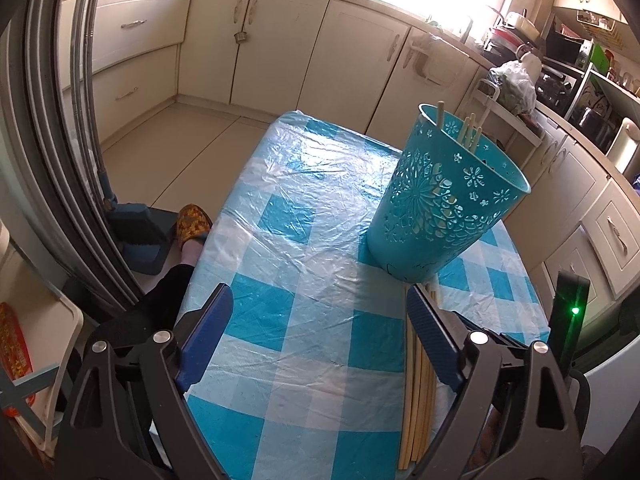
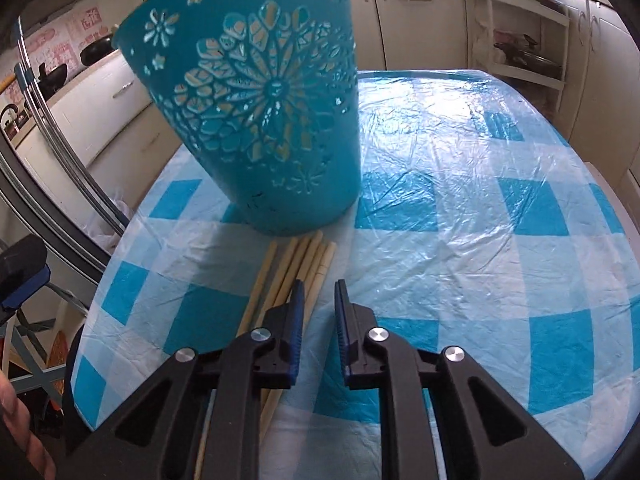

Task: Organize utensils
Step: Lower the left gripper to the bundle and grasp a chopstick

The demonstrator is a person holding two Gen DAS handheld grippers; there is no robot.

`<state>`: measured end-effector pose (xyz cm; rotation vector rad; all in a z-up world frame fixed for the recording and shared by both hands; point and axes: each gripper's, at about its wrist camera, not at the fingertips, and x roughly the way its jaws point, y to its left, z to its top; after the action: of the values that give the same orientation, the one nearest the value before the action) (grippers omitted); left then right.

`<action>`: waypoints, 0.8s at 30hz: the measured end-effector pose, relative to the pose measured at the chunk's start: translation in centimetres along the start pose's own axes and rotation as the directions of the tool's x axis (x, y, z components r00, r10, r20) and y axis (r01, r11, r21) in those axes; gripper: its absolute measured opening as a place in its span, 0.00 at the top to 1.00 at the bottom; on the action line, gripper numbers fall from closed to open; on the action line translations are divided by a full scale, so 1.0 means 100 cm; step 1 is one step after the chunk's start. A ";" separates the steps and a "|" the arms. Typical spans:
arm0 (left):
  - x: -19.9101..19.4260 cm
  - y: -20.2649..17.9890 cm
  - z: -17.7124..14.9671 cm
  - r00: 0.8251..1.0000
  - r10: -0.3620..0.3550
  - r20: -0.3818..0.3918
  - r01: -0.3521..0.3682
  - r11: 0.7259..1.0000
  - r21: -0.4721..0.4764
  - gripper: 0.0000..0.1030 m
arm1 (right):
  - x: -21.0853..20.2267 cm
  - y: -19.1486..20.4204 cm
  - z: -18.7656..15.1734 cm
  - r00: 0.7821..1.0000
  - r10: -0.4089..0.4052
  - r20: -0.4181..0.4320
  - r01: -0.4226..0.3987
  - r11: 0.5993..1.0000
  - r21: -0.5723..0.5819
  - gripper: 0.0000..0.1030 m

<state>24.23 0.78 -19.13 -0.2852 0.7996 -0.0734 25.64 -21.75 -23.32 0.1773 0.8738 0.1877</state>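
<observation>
We are seeing the table (image 2: 460, 240) bearing the teal holder (image 2: 260, 120). Loose chopsticks (image 2: 308, 264) are lying just before its base. Our left gripper (image 1: 320, 312) is standing wide, holding nothing. Our right gripper (image 2: 319, 292) is standing narrowly parted, gripping nothing, beside the chopsticks.

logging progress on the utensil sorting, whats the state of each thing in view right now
teal plastic cut-out holder: upright on the table, a few chopsticks inside
loose pale wooden chopsticks: lying flat in a bundle, tips near the holder's base
blue-and-white checked plastic tablecloth: spread flat, wrinkled
left tongs: wide open, empty
right tongs: narrow gap, nothing between them, just right of the bundle
</observation>
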 end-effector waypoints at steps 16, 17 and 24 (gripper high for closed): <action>0.023 -0.024 -0.011 0.997 -0.008 -0.079 0.014 0.997 0.080 0.17 | -0.006 -0.004 -0.011 1.000 -0.012 -0.027 0.009 0.992 -0.124 0.91; 0.029 -0.030 -0.012 0.996 -0.004 -0.095 0.014 0.995 0.102 0.17 | -0.007 -0.004 -0.012 0.999 -0.009 -0.033 0.004 0.990 -0.140 0.91; 0.074 -0.059 -0.018 0.984 0.026 -0.179 0.008 0.982 0.186 0.17 | -0.015 -0.025 -0.020 0.999 0.038 -0.018 -0.040 0.991 -0.124 0.91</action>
<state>28.38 -6.52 -23.81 -0.0979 0.9673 -0.1663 23.42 -24.40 -24.03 0.0768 0.8720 0.2801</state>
